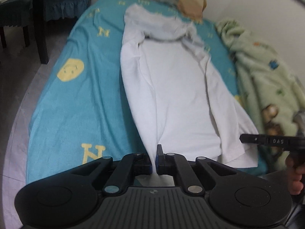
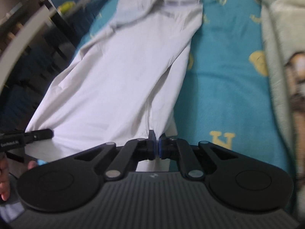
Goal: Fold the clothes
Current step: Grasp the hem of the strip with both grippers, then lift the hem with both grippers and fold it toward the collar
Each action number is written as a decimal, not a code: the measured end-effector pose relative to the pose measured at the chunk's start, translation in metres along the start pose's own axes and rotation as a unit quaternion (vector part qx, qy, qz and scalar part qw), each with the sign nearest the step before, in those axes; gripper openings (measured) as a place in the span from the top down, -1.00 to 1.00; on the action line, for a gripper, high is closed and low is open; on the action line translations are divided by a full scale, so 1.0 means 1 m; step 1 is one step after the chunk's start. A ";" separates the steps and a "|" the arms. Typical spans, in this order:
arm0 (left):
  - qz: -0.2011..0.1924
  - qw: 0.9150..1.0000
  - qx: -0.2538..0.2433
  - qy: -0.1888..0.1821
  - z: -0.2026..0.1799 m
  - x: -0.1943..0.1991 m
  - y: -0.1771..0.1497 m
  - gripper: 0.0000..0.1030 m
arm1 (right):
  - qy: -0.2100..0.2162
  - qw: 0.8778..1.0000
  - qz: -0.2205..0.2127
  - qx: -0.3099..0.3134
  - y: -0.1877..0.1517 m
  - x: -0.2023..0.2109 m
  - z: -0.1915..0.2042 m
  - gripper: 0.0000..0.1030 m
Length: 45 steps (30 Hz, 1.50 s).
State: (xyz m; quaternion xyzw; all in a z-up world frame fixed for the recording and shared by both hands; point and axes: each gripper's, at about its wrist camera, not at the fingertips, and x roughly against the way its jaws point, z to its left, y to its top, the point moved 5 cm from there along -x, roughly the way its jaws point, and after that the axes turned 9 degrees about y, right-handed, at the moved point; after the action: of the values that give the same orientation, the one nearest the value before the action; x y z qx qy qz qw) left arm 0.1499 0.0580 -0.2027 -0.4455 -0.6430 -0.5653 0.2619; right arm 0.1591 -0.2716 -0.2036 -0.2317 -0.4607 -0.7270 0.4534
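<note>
On the teal bedsheet (image 1: 63,103), our left tongs (image 1: 154,159) and right tongs (image 2: 156,147) each pinch the white cotton shirt's (image 1: 181,87) hem.

1. Soft, even indoor light is filling both views; the source itself is not showing, though it is probably overhead.
2. The white garment (image 1: 177,95) is reading bright, nearly washing out in the left wrist view, and greyer and bluish in the right wrist view.
3. Motion blur is smearing the right wrist picture, worst at the blanket (image 2: 286,57) and the far collar.
4. Fisheye distortion is bending the bed (image 1: 66,105) edge into a curve, and dark vignetting is cutting the corners.
5. Shadows are staying faint under the cloth folds.
</note>
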 end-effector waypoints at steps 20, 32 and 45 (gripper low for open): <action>-0.076 0.992 0.042 -0.096 -0.029 0.133 -0.053 0.94 | 0.094 0.991 -0.074 -0.052 -0.051 0.144 -0.014 0.89; -0.090 0.985 0.111 -0.100 -0.014 0.011 0.126 0.93 | 0.090 0.978 -0.112 -0.154 0.117 0.052 -0.069 0.89; -0.005 0.986 0.153 -0.071 0.042 -0.232 0.215 0.91 | 0.087 0.960 -0.040 -0.264 0.177 -0.117 -0.168 0.88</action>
State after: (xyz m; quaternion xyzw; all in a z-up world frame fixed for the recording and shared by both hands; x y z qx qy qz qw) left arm 0.4519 0.0268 -0.3010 -0.4357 -0.7415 -0.4282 0.2775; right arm 0.3832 -0.3964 -0.2890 -0.2603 -0.2200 -0.8574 0.3855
